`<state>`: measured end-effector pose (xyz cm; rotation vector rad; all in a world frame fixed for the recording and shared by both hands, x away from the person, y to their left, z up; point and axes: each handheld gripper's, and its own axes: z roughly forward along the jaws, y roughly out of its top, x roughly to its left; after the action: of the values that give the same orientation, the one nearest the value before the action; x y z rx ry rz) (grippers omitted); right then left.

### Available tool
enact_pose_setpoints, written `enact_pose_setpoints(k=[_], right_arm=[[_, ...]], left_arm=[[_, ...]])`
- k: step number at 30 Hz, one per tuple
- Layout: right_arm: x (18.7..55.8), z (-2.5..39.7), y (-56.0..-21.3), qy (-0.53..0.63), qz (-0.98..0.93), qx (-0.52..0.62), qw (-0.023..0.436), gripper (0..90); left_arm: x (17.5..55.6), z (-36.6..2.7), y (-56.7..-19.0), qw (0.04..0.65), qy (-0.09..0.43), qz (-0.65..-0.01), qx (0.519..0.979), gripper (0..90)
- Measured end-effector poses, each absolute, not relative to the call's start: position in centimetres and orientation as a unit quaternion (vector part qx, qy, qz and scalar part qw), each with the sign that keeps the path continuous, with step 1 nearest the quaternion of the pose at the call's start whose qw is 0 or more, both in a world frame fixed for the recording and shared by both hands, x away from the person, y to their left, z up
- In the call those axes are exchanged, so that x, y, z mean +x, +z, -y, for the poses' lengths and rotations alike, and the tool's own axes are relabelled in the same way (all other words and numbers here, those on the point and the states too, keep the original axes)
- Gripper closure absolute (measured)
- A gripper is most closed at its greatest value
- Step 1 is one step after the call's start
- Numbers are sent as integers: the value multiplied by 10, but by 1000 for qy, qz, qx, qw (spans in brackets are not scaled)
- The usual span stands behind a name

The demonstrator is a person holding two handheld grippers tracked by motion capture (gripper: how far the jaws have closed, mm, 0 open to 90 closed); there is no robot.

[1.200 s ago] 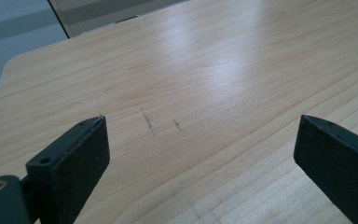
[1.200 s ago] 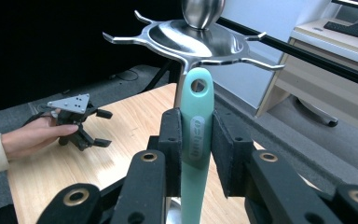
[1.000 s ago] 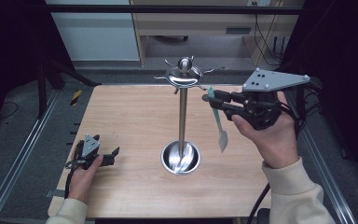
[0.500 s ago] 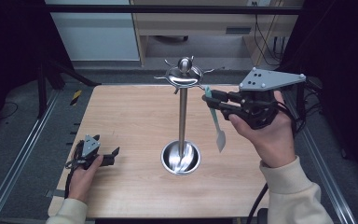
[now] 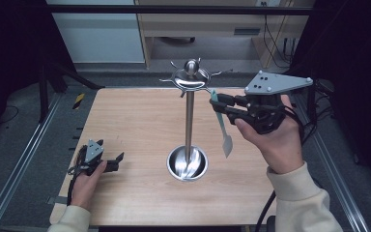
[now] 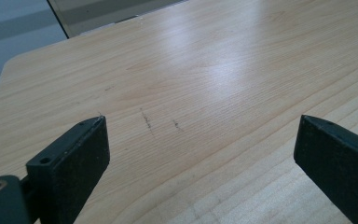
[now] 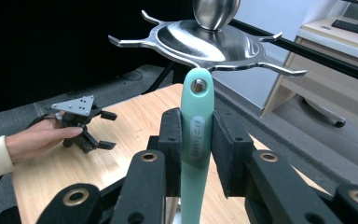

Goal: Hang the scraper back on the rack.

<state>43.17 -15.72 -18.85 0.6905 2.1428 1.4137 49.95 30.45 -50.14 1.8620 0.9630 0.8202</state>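
A steel utensil stand (image 5: 189, 121) rises from a round base at the table's middle, topped by a hooked disc (image 7: 200, 42) and a ball. My right gripper (image 5: 221, 107) is shut on the teal handle of a spatula (image 5: 220, 123), whose pale blade hangs down beside the pole. The handle's hanging hole (image 7: 198, 85) sits just under one hook of the disc. My left gripper (image 5: 116, 161) rests on the table's front left, jaws wide open with bare wood (image 6: 191, 93) between them. It is also seen as the left gripper (image 7: 100, 135) in the right gripper view.
The stand's base dish (image 5: 187, 163) lies near the table's centre front. A metal rail (image 5: 19, 164) runs along the table's left side. Beyond the far edge stand a desk and cabinet (image 5: 193, 24).
My right gripper has carried the spatula left and slightly up, bringing the handle's top close under the disc's hooks. The left gripper has stayed put.
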Motion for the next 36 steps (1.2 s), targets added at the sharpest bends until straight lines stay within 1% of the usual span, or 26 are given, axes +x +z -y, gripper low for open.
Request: enact_pose_setpoints(k=[16,36], right_arm=[[435,151,-199,538,-761,267,243,742],[433,148,-204,548,-748,275,254,739]], left_arm=[[499,-305,-501,431,329,-386,747,32],[499,-304,-501,430,327,-385,748,33]])
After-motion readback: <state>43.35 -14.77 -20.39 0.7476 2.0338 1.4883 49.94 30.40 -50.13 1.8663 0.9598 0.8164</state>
